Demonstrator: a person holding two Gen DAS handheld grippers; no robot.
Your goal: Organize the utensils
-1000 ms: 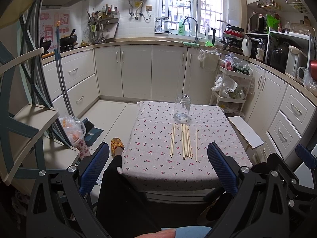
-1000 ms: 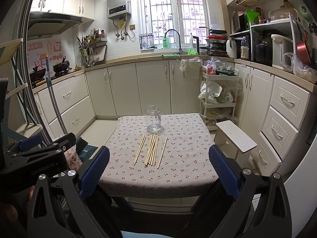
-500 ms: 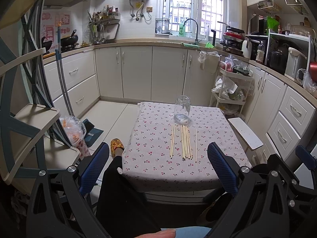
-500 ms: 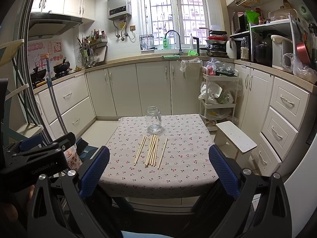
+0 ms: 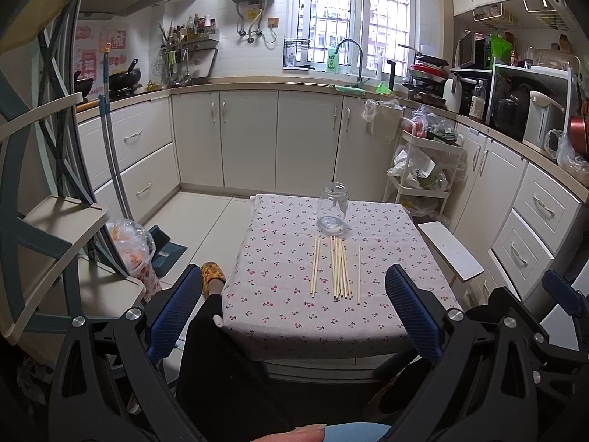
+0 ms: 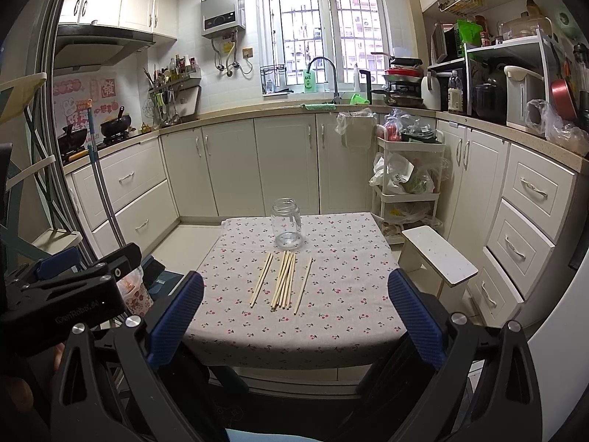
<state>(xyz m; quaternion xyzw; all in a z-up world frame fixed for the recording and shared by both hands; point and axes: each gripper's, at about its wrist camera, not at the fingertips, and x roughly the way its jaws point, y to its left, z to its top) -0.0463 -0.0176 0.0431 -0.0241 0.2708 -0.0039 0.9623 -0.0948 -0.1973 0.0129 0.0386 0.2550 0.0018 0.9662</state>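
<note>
Several pale wooden chopsticks point(image 5: 339, 268) point(image 6: 284, 280) lie side by side on a small table with a cherry-print cloth point(image 5: 287, 305) point(image 6: 342, 302). An empty clear glass jar point(image 5: 332, 210) point(image 6: 286, 224) stands upright just beyond their far ends. My left gripper point(image 5: 294, 313) hangs open in front of the table's near edge, well short of the chopsticks, with nothing between its blue pads. My right gripper point(image 6: 294, 316) is likewise open and empty, held back from the table. The left gripper's body point(image 6: 70, 294) shows at the left of the right wrist view.
A white stool point(image 5: 451, 250) point(image 6: 440, 258) stands right of the table, with a stocked white trolley point(image 6: 406, 169) behind it. Cream cabinets line the back and right walls. A shelf rack point(image 5: 40, 228) and a mop handle point(image 5: 112, 162) stand at left. A person's leg and slipper point(image 5: 211, 276) are beside the table's left corner.
</note>
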